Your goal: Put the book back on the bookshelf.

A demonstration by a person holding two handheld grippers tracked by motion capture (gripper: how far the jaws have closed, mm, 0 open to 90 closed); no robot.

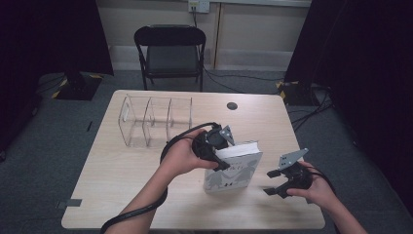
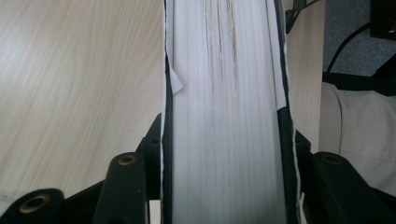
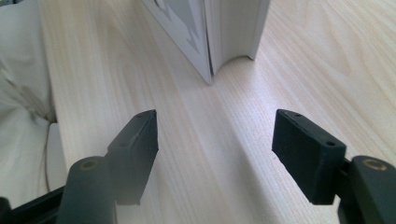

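A thick grey-and-white book stands upright on the light wooden table, near the front middle. My left gripper comes in from the left over its top and is shut on it. In the left gripper view the black jaws press both covers with the white page block between them, the left gripper straddling the book. My right gripper is just right of the book, low over the table, open and holding nothing. In the right gripper view the right gripper faces the book's bottom corner, a short gap away.
A clear plastic organizer with three compartments stands at the back left of the table. A dark round grommet sits near the far edge. A black folding chair stands beyond the table. Cables trail from both grippers.
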